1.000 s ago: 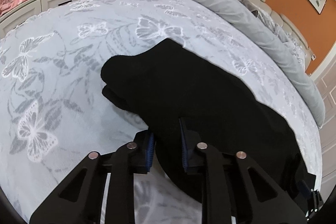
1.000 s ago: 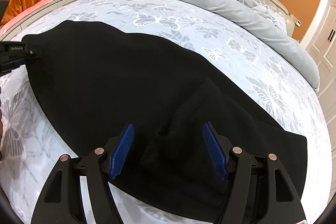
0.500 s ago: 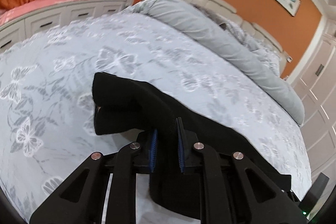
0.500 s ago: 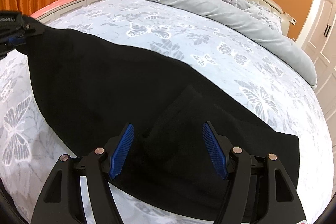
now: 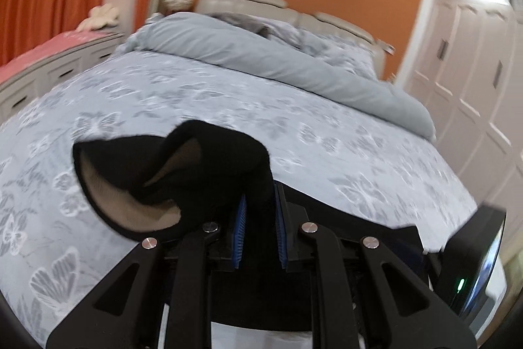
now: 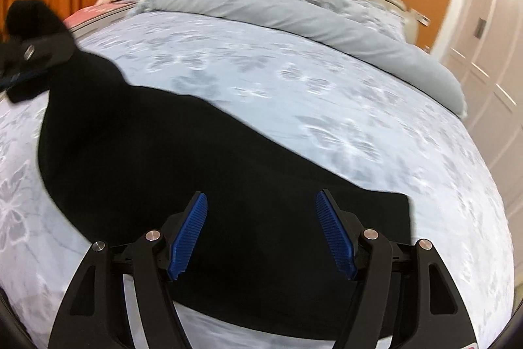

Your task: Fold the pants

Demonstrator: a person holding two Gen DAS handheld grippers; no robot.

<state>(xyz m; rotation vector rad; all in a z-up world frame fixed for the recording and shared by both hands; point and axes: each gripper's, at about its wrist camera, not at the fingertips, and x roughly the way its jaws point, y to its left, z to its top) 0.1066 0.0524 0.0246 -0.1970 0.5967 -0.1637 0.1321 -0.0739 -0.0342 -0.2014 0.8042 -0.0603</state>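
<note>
Both tools are matte black plastic. The left gripper (image 5: 258, 224), at the bottom centre of its frame, has two angular arms with triangular cut-outs, round silver screws and ribbed blue pads on its fingers (image 5: 240, 233). The right gripper (image 6: 261, 229) is built alike, its blue pads longer and tapered.

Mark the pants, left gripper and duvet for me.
pants (image 6: 202, 172), right wrist view, flat middle of the black cloth
left gripper (image 5: 260, 208), left wrist view, between its fingertips
duvet (image 5: 261, 58), left wrist view, rolled grey bulk

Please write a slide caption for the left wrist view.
Left hand-held gripper lifts one end of soft black pants above a butterfly-print bedspread.
</note>
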